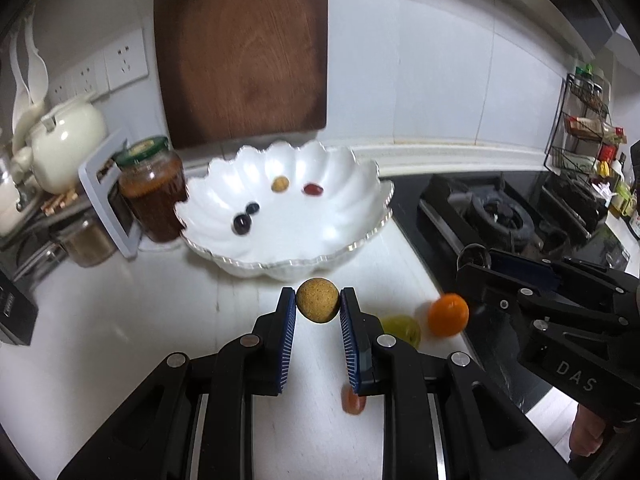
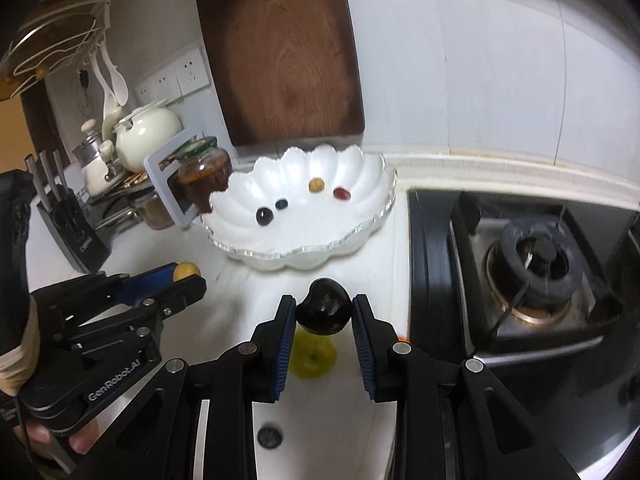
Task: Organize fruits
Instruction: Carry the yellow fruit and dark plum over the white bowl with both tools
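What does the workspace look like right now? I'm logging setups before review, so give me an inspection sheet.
Surface: white counter, bare patches.
Job's things: scalloped white bowl holds four small fruits; orange fruit, green fruit and a small reddish fruit lie on the counter.
Clutter: brown jar, cream teapot, knife block.
Grippers: left gripper shut on tan fruit; right gripper shut on dark fruit.
Cables: nothing seen.
Surroundings: cutting board against the wall, gas stove, spice rack.

Dim indoor light, fisheye-bent edges, motion blur, glare on white bowl.
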### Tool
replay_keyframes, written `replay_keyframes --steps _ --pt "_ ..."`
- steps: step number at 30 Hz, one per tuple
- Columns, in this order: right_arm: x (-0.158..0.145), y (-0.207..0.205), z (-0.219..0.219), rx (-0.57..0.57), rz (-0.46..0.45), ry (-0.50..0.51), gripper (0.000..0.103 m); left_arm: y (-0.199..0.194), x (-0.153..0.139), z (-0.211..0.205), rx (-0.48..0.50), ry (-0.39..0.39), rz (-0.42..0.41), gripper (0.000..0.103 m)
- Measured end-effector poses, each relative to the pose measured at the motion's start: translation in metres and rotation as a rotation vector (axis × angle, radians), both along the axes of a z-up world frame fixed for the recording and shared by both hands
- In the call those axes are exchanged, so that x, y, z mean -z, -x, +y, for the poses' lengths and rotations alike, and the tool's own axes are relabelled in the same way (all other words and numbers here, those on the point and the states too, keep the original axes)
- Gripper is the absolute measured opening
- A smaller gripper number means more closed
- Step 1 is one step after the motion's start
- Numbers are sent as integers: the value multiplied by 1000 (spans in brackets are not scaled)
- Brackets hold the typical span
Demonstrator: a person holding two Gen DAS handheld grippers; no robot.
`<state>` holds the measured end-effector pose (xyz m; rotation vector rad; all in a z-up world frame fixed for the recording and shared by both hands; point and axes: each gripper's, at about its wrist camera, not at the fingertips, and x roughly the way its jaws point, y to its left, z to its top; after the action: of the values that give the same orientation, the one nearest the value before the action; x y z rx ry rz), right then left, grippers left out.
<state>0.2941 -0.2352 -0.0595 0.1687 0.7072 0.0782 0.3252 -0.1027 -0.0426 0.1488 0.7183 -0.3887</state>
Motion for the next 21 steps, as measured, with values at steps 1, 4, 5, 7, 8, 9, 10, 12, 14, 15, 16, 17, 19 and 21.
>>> replay_keyframes --steps 1,4,5,7,8,9,10,12,14,15,16,17,19,21 --pt "-2 -2 0 -1 -7 -2 30 -1 -2 0 -2 0 -8 23" --pt "-9 -6 -2 2 -32 0 30 -4 -11 -1 -10 1 -35 23" --pt "-11 -8 -3 2 -40 4 30 -5 -15 -1 -12 3 -48 23" --pt "-16 -12 -4 6 -58 12 30 -8 -19 -1 -17 5 -62 23" --pt "-19 -15 -5 6 -66 15 30 -10 -21 -1 -18 6 -69 23" --pt "-22 -18 -5 8 -77 18 30 -11 -23 -2 -19 7 -75 23" --pt "-24 -21 -5 7 -82 18 30 -13 -25 -2 -20 9 -80 23" --pt "-28 -27 -6 8 -90 14 30 -16 -27 -1 -21 15 -86 23" --pt "-31 -33 -6 4 -95 6 30 -21 -30 0 -27 20 -90 23" --pt "-33 -37 -6 3 -98 2 30 -24 -32 0 -30 25 -91 23" --pt "-34 -40 -5 1 -98 3 30 -26 -32 1 -32 28 -92 23" --pt "-34 -44 -4 -2 -98 7 30 -30 -33 2 -40 28 -92 23" --pt "-36 -52 -2 -4 -100 15 30 -36 -33 4 -50 34 -92 23" --pt "-37 -61 -2 -7 -99 17 30 -45 -34 7 -69 38 -89 23"
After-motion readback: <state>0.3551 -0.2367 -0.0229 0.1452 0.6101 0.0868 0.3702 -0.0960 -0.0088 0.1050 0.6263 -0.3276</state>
